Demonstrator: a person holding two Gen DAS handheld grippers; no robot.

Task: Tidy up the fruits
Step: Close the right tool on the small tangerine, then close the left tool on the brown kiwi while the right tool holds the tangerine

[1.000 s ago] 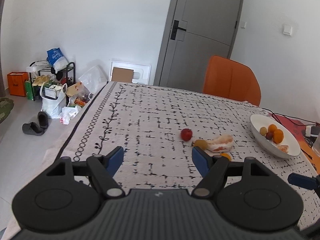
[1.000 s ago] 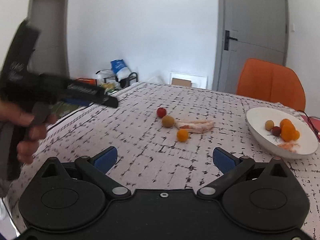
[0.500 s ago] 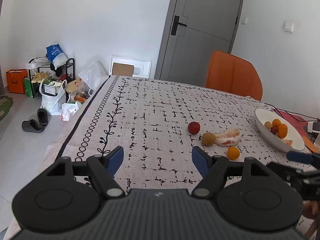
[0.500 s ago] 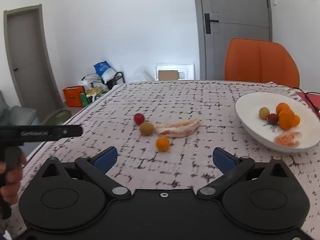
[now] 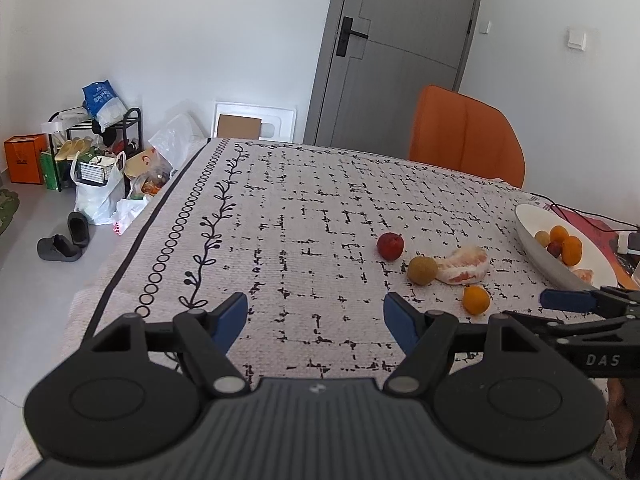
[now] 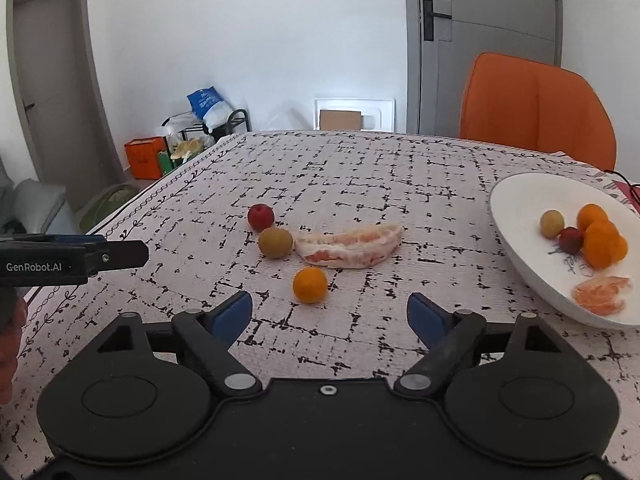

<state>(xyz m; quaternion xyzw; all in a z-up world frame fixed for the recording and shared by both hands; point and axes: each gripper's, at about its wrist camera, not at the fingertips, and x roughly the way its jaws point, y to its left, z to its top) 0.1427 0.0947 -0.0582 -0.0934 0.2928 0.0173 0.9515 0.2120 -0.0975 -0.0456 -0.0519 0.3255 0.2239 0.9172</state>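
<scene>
On the patterned desk (image 6: 360, 168), a small orange (image 6: 310, 285) at 12 o'clock of the right claw (image 6: 330, 316), whose empty jaws are closing, looks light, firm and roll-prone, best pinched across its middle; left claw (image 5: 314, 316) spread.

We see the table (image 6: 360, 168) w/ a patterned cloth: red fruit (image 6: 260, 217), brown fruit (image 6: 275, 243), peeled citrus piece (image 6: 349, 245), small orange (image 6: 310, 284), plus a white bowl (image 6: 516, 216) at right.

"genrobot.ai" on the left tongs (image 6: 116, 255); "das" on the right tongs (image 5: 568, 300).
</scene>
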